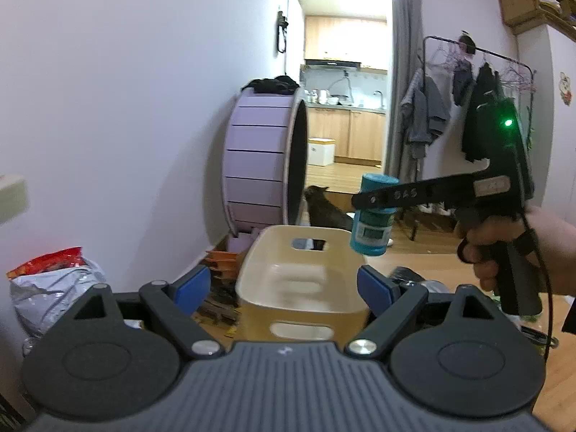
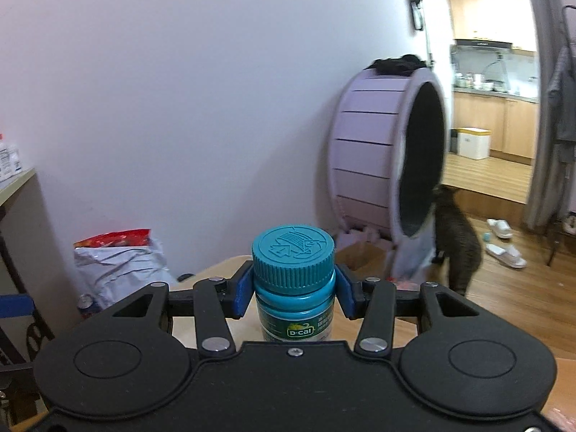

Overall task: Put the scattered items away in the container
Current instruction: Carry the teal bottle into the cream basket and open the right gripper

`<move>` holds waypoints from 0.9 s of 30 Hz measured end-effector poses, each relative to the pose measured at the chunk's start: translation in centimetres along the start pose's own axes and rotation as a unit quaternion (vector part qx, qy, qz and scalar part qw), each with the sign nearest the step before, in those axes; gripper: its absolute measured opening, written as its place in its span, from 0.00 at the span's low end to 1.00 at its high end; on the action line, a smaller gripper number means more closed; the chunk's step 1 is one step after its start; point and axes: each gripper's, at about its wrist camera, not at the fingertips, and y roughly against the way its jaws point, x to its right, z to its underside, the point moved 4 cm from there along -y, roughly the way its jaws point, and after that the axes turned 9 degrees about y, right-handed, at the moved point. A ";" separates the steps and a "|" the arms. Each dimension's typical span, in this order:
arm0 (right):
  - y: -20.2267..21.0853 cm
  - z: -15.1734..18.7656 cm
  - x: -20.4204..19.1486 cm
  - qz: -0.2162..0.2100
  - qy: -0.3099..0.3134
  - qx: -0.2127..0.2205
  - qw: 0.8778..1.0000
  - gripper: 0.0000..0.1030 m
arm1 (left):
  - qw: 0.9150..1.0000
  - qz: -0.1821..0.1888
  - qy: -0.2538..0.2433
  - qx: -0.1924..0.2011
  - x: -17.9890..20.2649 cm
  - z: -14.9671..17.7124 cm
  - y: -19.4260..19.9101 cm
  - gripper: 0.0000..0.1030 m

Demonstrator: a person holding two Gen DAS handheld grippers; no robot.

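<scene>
The right gripper (image 2: 293,297) carries a teal-capped supplement bottle (image 2: 293,280) upright, its blue fingers (image 2: 242,293) pressed against the bottle's neck just under the cap, so the grip sits high and the body hangs free below. From the left wrist view the same bottle (image 1: 372,216) hangs in the air above the far right corner of the cream container (image 1: 302,280), not touching it. That looks like a carry toward a drop: held over the container's open top, it could go straight down inside without striking the rim. The container looks empty from here, its handle cut-outs showing at the near and far walls. The left gripper (image 1: 284,286) holds nothing; its fingers (image 1: 192,286) stand wide apart, either side of the container as seen from behind it, probably waiting or ready to steady it. A cat (image 2: 455,241) stands beyond the container by the purple wheel (image 2: 388,165).
</scene>
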 end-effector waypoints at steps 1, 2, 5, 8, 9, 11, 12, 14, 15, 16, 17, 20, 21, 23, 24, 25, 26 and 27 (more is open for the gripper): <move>-0.5 -0.1 -0.4 -0.004 0.002 -0.002 1.000 0.45 | 1.000 -0.004 0.003 0.002 -0.4 -0.1 0.0 0.86; -1.1 -0.4 -0.8 -0.008 0.004 -0.003 1.000 0.45 | 1.000 -0.009 0.005 0.003 -0.8 -0.3 0.0 0.86; -2.9 -0.9 -1.4 -0.015 0.005 -0.012 1.000 0.45 | 1.000 -0.017 0.019 0.002 -1.7 -0.5 -0.3 0.86; -4.6 -1.3 -2.1 -0.017 0.011 -0.024 1.000 0.45 | 0.999 -0.019 0.030 -0.001 -2.2 -0.6 -0.6 0.86; -5.2 -1.4 -2.3 -0.017 0.012 -0.029 0.999 0.45 | 0.999 -0.019 0.031 -0.001 -2.2 -0.6 -0.6 0.86; -6.4 -1.7 -2.7 -0.016 0.013 -0.037 0.999 0.45 | 0.999 -0.021 0.030 -0.002 -2.4 -0.6 -0.7 0.86; -7.0 -1.8 -3.0 -0.016 0.014 -0.041 0.999 0.45 | 0.999 -0.022 0.029 -0.002 -2.4 -0.6 -0.7 0.86; -8.1 -2.0 -3.4 -0.018 0.018 -0.047 0.999 0.45 | 0.999 -0.024 0.029 -0.002 -2.6 -0.7 -0.7 0.87; -8.6 -2.0 -3.6 -0.019 0.021 -0.050 0.998 0.45 | 0.999 -0.025 0.031 -0.003 -2.7 -0.7 -0.8 0.87; -9.2 -2.0 -3.8 -0.021 0.023 -0.054 0.998 0.45 | 0.999 -0.024 0.034 -0.003 -2.8 -0.7 -0.8 0.87; -9.7 -2.0 -4.0 -0.022 0.025 -0.057 0.998 0.45 | 0.999 -0.025 0.036 -0.004 -2.9 -0.7 -0.9 0.87; -10.9 -1.9 -4.7 -0.019 0.035 -0.059 0.997 0.48 | 0.999 -0.028 0.037 -0.005 -3.2 -0.7 -1.2 0.87; -11.2 -2.0 -4.8 -0.016 0.039 -0.057 0.997 0.51 | 0.999 -0.029 0.037 -0.006 -3.3 -0.7 -1.2 0.87; -11.2 -2.0 -4.9 -0.013 0.043 -0.054 0.998 0.62 | 0.999 -0.030 0.038 -0.009 -3.4 -0.7 -1.3 0.87; -11.2 -2.0 -4.9 -0.012 0.044 -0.054 0.998 0.66 | 0.999 -0.029 0.038 -0.009 -3.4 -0.6 -1.3 0.87; -11.1 -2.0 -4.9 -0.011 0.045 -0.053 0.997 0.66 | 0.999 -0.030 0.037 -0.009 -3.4 -0.6 -1.3 0.87; -11.1 -2.0 -4.9 -0.010 0.046 -0.053 0.997 0.66 | 0.999 -0.030 0.037 -0.009 -3.4 -0.6 -1.3 0.87; -11.0 -2.1 -4.9 -0.009 0.047 -0.052 0.997 0.66 | 0.999 -0.029 0.036 -0.008 -3.4 -0.6 -1.3 0.87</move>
